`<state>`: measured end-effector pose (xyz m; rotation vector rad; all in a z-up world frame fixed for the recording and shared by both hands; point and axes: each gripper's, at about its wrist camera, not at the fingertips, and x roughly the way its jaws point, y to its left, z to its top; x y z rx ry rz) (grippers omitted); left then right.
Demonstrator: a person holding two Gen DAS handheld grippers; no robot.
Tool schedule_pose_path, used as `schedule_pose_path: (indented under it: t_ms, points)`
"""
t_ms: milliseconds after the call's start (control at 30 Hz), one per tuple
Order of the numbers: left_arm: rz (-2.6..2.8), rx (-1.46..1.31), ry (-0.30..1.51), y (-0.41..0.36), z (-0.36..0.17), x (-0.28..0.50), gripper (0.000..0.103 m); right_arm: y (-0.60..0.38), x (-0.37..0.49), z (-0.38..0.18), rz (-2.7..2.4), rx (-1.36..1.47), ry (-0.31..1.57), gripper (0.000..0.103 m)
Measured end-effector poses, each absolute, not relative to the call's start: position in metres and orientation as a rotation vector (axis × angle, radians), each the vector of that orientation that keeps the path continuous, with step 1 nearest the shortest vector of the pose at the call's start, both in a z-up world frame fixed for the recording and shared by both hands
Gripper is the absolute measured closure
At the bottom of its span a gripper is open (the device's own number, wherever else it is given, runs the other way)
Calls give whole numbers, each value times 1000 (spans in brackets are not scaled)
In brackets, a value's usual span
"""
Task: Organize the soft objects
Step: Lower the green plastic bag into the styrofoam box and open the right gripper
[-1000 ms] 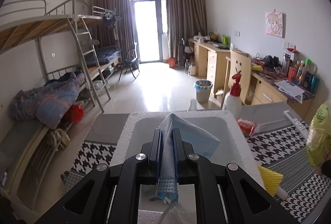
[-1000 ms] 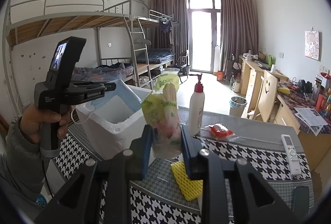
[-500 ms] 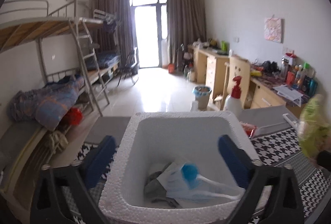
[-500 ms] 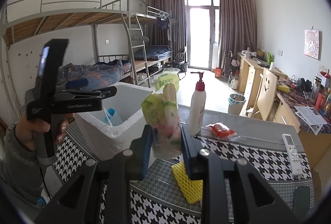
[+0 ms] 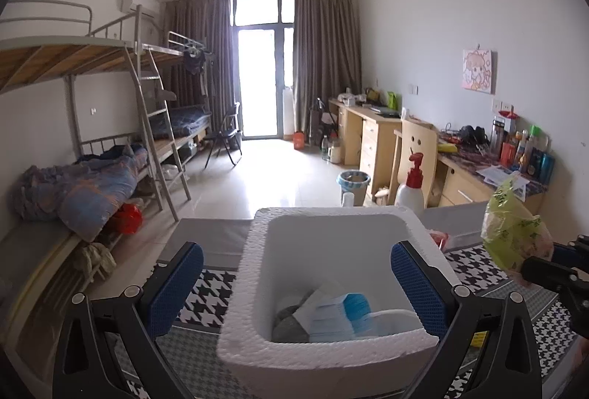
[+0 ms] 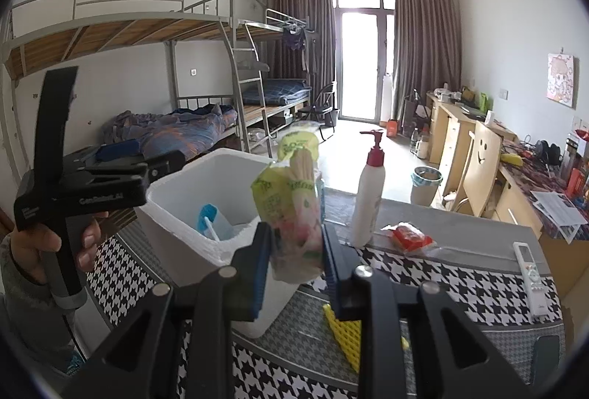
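Left wrist view: the left gripper [image 5: 294,283] gapes empty, its fingers straddling the foam box [image 5: 331,358]; a blue face mask [image 5: 340,316] lies inside.

Right wrist view: the right gripper [image 6: 296,264] clamps a green packet [image 6: 294,211], probably wipes, upright between the fingers, long axis vertical. Next: carry it left over the box and let go.

A red-capped pump bottle [image 6: 368,192] stood at frame centre on the houndstooth table cover [image 6: 460,284], with a white remote control [image 6: 530,264] at lower right. A bunk bed [image 6: 165,30] filled the upper left; a wooden desk [image 6: 449,126] lined the right wall.
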<state>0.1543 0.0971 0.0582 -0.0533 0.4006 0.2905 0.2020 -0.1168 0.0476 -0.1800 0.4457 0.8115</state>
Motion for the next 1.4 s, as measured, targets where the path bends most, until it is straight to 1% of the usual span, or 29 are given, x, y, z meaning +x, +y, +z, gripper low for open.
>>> schedule_pose_path:
  t_ms: [767,1400]
  points:
    - [316,-62,338,111,53,108,1,-76,212,52,849,-195,472,71]
    - [321,-36,330,121,45,88,1,-38,215,49,867,-235,486,71]
